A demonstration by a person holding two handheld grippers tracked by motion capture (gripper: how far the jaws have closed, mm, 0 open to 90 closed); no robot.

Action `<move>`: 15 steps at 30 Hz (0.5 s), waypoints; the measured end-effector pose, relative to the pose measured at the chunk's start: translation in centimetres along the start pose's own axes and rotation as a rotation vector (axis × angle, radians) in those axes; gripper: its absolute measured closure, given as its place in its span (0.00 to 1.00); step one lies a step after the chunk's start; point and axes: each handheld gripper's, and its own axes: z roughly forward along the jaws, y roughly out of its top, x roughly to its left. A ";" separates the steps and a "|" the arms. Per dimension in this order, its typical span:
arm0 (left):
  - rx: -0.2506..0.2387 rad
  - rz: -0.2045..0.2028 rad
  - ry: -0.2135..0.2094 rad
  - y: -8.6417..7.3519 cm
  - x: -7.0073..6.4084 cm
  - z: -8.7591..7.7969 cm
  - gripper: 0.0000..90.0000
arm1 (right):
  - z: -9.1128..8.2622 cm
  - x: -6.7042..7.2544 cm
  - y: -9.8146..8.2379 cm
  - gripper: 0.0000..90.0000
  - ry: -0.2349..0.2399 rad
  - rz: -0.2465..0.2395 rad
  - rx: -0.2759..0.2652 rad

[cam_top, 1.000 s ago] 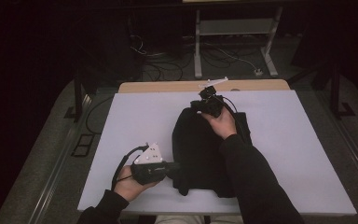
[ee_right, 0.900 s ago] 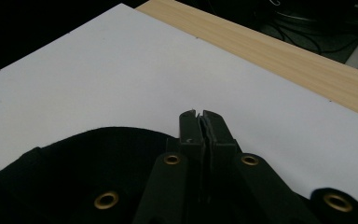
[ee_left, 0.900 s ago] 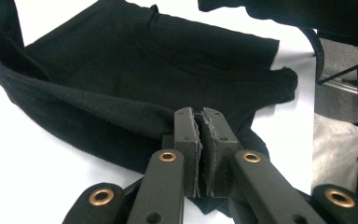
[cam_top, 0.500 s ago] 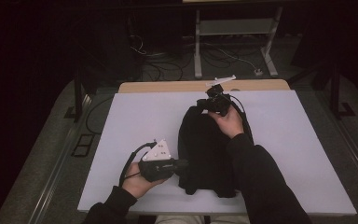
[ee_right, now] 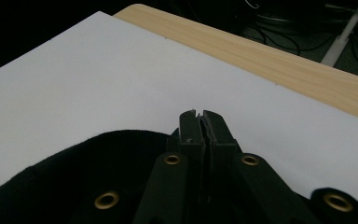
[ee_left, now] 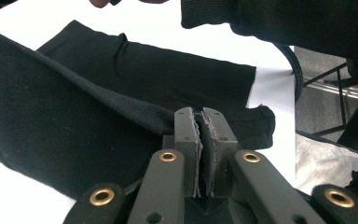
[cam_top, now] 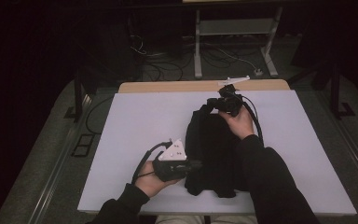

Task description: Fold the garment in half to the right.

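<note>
A white sheet [cam_top: 135,135] covers most of a light wooden table [cam_top: 168,87], whose bare far edge shows as a pale strip beyond the sheet. Around the table the room is dark: grey carpeted floor [cam_top: 51,154] at the sides, a tangle of cables [cam_top: 168,60] on the floor behind, and the pale legs of a metal stand [cam_top: 233,42] farther back. On the sheet, right of centre, lies a black garment [cam_top: 214,154], a soft knit piece folded lengthwise so that it runs from the near edge of the table toward the far edge; it is matte, with no print that can be made out. In the left gripper view its layers lie one over another, with a straight hem and a small folded corner near the jaws. The left gripper [cam_top: 192,164], with its grey three-cornered plate on top, sits at the garment's near left edge, and its jaws are clamped together on a fold of the black cloth [ee_left: 121,116]. The right gripper [cam_top: 213,101] is at the garment's far end, near the wooden strip; its jaws are pressed together there too, on the curved upper edge of the cloth [ee_right: 98,158] as far as the right gripper view shows. A dark sleeve [cam_top: 270,182] lies over the garment's right side.
</note>
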 end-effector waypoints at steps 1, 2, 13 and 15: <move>0.001 0.000 -0.003 0.1 -0.1 0.1 0.93 | -0.1 -0.1 -0.1 0.96 0.000 0.003 0.001; 0.002 0.003 -0.006 0.2 -0.1 0.3 0.93 | -0.2 -0.2 -0.1 0.95 0.000 0.007 -0.001; 0.008 0.019 -0.033 1.2 -0.5 2.0 0.93 | -0.9 -1.4 -0.8 0.96 -0.016 0.035 -0.012; 0.005 0.021 -0.040 1.4 -0.6 2.3 0.93 | -1.1 -1.7 -0.9 0.96 -0.024 0.044 -0.019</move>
